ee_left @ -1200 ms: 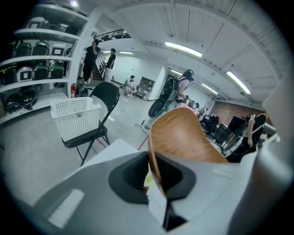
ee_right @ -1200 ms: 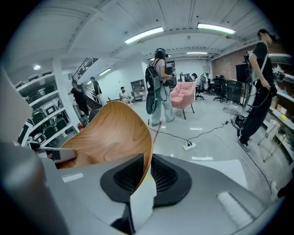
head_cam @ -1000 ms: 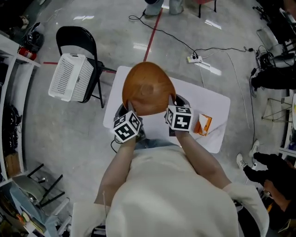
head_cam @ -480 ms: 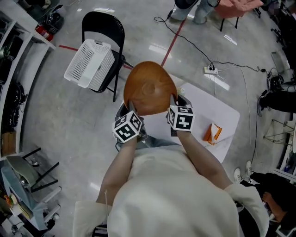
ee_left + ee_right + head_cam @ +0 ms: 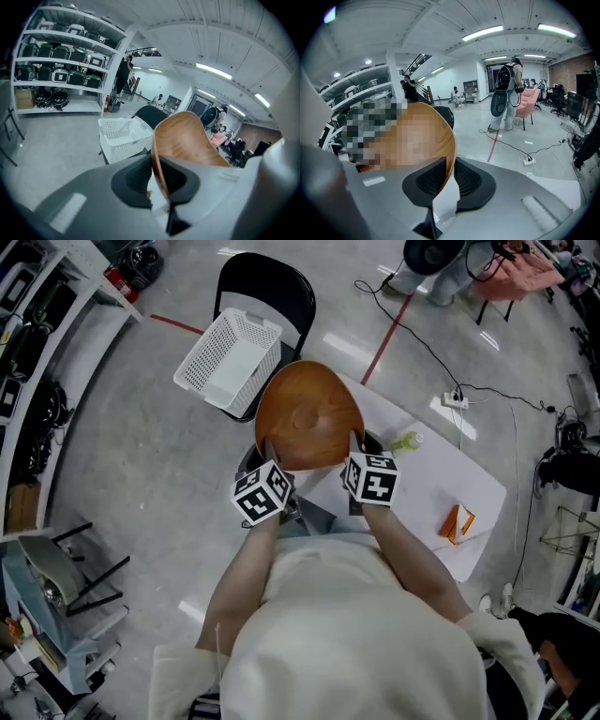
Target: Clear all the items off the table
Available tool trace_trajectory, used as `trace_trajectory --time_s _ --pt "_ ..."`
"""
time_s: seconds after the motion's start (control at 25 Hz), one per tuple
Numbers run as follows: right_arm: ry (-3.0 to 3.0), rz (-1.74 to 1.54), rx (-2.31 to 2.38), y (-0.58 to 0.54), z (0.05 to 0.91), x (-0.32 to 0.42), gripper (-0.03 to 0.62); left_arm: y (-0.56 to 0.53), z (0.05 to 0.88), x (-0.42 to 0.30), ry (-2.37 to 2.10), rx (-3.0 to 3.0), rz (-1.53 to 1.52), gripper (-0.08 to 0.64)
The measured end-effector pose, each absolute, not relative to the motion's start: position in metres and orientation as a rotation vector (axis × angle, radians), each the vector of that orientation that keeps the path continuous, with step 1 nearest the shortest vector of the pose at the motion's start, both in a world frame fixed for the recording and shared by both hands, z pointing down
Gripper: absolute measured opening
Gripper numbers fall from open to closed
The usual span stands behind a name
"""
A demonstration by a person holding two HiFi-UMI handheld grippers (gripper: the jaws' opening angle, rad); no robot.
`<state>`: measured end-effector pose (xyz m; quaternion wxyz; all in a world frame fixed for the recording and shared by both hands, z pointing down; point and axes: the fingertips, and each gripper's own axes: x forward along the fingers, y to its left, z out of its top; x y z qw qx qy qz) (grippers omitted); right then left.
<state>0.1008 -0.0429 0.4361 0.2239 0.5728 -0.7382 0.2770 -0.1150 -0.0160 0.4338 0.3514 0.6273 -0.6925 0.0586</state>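
A large wooden bowl [image 5: 309, 426] hangs in the air, tilted, between my two grippers. My left gripper [image 5: 266, 451] is shut on the bowl's left rim, and its pads pinch the thin wooden edge [image 5: 161, 173] in the left gripper view. My right gripper [image 5: 354, 442] is shut on the right rim, with the wooden bowl [image 5: 436, 140] clamped between its pads. The bowl is above the left end of the white table [image 5: 441, 479]. A green bottle [image 5: 405, 441] and an orange carton [image 5: 458, 523] lie on that table.
A white slatted basket [image 5: 230, 360] rests on a black folding chair [image 5: 272, 294] just beyond the bowl; the white slatted basket [image 5: 123, 138] also fills the left gripper view's middle. Shelving [image 5: 37, 324] lines the left. Cables and a power strip [image 5: 457, 399] lie on the floor.
Both grippers have carried the bowl leftward, away from the table's middle. The basket and chair now sit close behind the bowl, and the carton has slid off to the right.
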Motion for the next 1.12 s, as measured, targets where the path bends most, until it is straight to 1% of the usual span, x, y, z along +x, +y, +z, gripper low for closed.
trace_trajectory --time_s 0.36,0.68,0.92,1.12 --pt "-2.089 0.74 1.516 -0.058 0.43 -0.005 0.046 -0.016 0.432 -0.218 -1.838 1.563 0.119 0.026" --pt "-2.111 0.735 1.484 -0.058 0.428 -0.081 0.045 -0.01 0.428 -0.294 -1.863 1.538 0.102 0.026" --pt "-2.12 0.726 1.452 -0.055 0.433 -0.127 0.045 -0.001 0.434 -0.338 -1.876 1.506 0.092 0.026" --pt "-2.126 0.712 1.434 -0.057 0.433 -0.149 0.044 0.001 0.435 -0.359 -1.88 1.485 0.071 0.026"
